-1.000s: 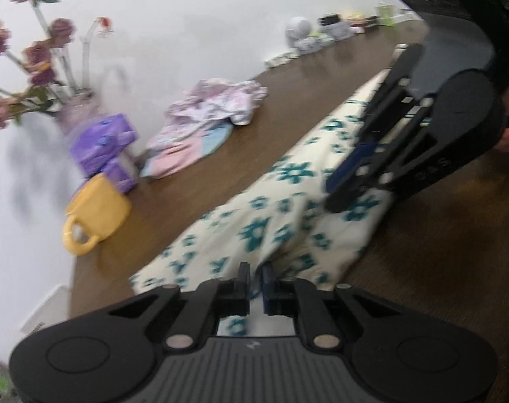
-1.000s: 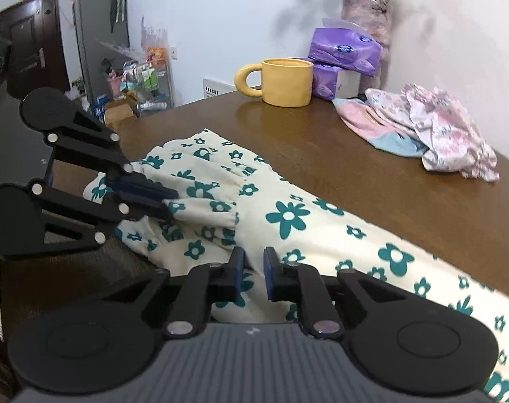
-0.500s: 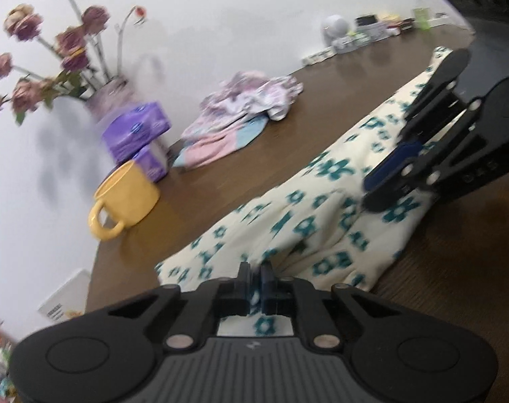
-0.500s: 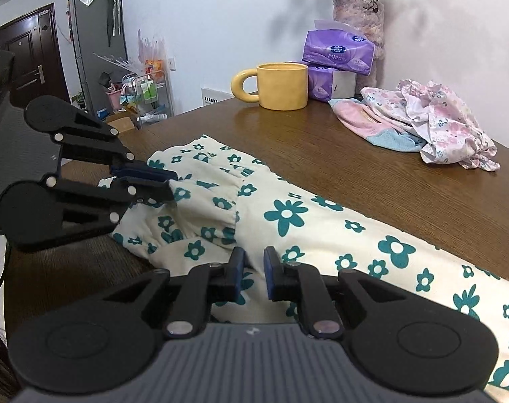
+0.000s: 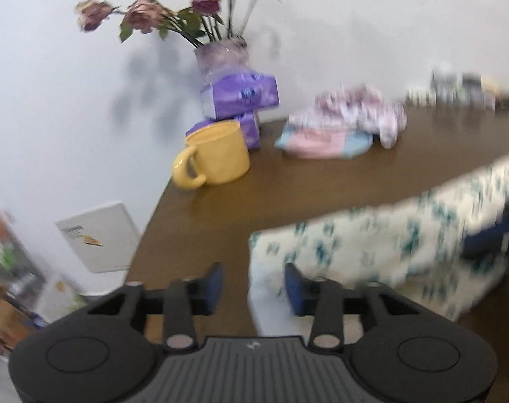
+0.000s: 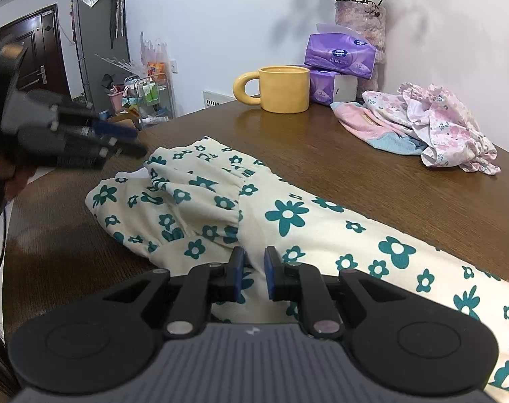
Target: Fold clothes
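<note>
A cream garment with teal flowers lies lengthwise on the brown table, its gathered end bunched near the table's left end. My right gripper rests on the garment's near edge, its jaws nearly together with a fold of the fabric pinched between the blue pads. My left gripper hovers blurred just off the garment's left end, clear of the cloth. In the left wrist view its jaws are opening wide. The garment's corner lies below and between them, and no pad presses it.
A yellow mug, purple tissue packs and a vase of flowers stand at the table's far end by the wall. A crumpled pile of pink floral clothes lies to their right. The table's left edge drops to a cluttered floor.
My left gripper went from shut on the garment's end to open, rolled level and swung left off the cloth. The right gripper has stayed put with its pinch.
</note>
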A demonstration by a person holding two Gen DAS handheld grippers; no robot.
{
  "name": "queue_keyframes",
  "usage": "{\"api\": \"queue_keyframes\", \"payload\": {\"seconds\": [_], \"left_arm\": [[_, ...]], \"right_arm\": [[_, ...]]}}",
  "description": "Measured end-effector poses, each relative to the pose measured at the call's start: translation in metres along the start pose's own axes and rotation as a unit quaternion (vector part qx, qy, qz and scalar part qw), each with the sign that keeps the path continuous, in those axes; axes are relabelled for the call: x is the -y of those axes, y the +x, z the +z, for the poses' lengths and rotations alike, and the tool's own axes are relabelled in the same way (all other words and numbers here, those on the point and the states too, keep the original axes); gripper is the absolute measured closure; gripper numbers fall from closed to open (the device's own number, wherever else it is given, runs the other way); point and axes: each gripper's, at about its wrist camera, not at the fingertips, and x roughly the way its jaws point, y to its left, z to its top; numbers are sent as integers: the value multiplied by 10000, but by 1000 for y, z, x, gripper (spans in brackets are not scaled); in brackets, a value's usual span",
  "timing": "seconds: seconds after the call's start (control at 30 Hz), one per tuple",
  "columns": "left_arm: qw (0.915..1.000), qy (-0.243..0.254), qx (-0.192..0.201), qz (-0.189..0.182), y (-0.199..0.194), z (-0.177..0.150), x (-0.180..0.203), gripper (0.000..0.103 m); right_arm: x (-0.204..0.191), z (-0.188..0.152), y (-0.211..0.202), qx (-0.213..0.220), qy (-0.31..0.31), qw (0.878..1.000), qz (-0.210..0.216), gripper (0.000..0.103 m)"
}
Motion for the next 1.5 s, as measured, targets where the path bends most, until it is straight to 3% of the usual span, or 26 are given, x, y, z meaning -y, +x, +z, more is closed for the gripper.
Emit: {"api": "queue_keyframes", "payload": {"seconds": [0.13, 0.33, 0.47, 0.53, 0.6, 0.67, 0.87, 0.93, 1.13, 1.27, 1.37, 1.5], "left_arm": [[9983, -63, -109, -575, 31, 16, 6, 61], [9963, 284, -499, -637, 65, 17, 21, 63], [9951, 435, -529, -714, 65, 12, 23, 83], [9949, 512, -512, -707, 64, 10, 25, 85], [9949, 583, -501, -657, 62, 8, 26, 98], [9952, 639, -507, -536, 59, 6, 28, 100], [9961, 516, -601, -382, 52, 0, 19, 100], [9970, 314, -629, -328, 53, 3, 13, 94], [9972, -66, -386, -633, 63, 20, 1, 78], [9959, 163, -598, -656, 79, 19, 9, 78], [9966, 245, -619, -477, 76, 16, 9, 91], [9973, 399, -608, -95, 70, 7, 6, 97]], "right_arm": [[-2, 0, 0, 13, -56, 10000, -34, 89], [0, -1, 0, 30, -33, 10000, 8, 89], [12, 8, -8, 185, 262, 9994, 93, 88], [21, 19, -12, 384, 344, 9985, -159, 87], [33, 29, -9, 395, 394, 9973, -472, 83], [47, 31, 0, 249, 557, 9954, -744, 83], [77, 19, 13, -67, 1011, 9888, -1092, 83], [79, 16, 13, -36, 1005, 9890, -1082, 82], [71, 12, 13, 35, 826, 9895, -1182, 81], [70, 13, 11, 51, 795, 9900, -1166, 81], [71, 12, 11, 63, 786, 9902, -1152, 80], [70, 11, 11, 99, 760, 9902, -1168, 81]]}}
